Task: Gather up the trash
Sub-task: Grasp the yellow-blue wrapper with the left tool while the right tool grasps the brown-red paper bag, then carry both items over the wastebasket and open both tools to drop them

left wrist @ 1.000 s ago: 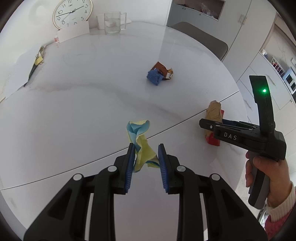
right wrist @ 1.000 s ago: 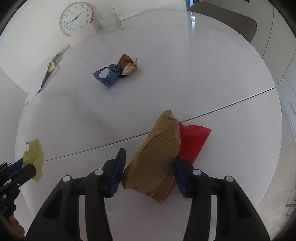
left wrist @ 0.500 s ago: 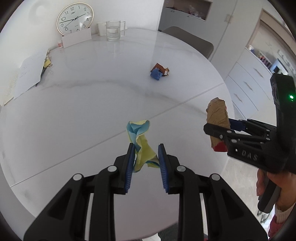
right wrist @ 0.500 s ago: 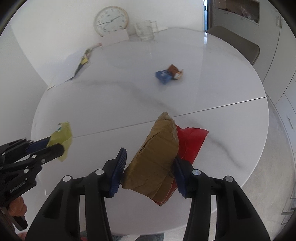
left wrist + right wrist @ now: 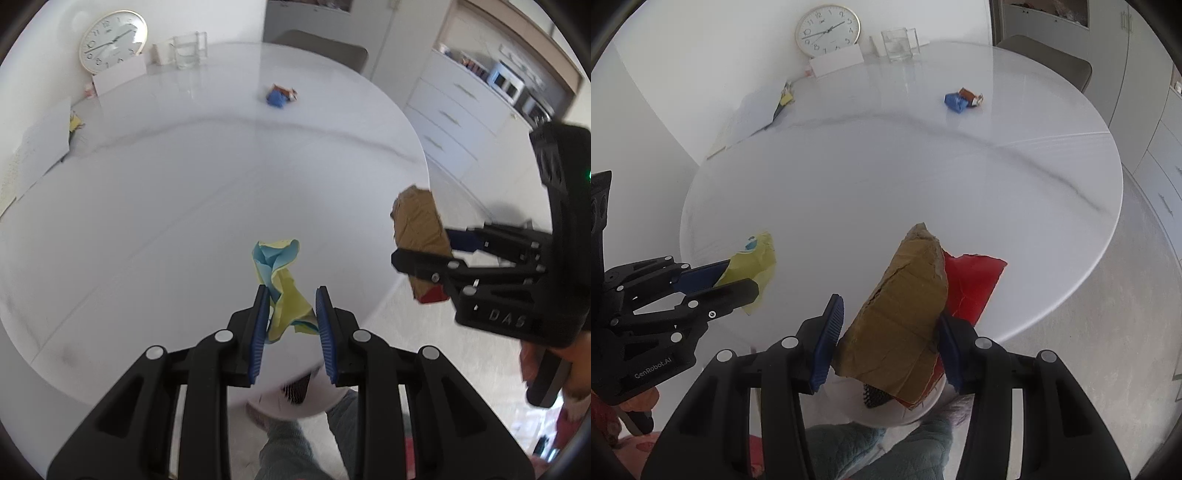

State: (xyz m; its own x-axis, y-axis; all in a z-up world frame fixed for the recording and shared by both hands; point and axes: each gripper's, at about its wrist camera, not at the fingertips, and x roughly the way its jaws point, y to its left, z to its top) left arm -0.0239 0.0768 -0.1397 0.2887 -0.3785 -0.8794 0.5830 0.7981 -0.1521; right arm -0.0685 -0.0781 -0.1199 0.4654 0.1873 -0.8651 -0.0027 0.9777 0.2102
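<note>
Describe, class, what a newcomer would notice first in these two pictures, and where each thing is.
The right claw grips a brown cardboard piece with a red wrapper behind it, held above the round white table near its front edge. The left claw holds crumpled yellow-and-blue paper. Far across the table lies a small blue-and-brown wrapper heap, and a clock leans on the wall.

A: Lighting? B: Bright, even daylight; soft sheen on the white desk (image 5: 184, 192) toward its far edge.
A: Quality? B: Fisheye bending, dark corners, slight motion blur at the rims.
</note>
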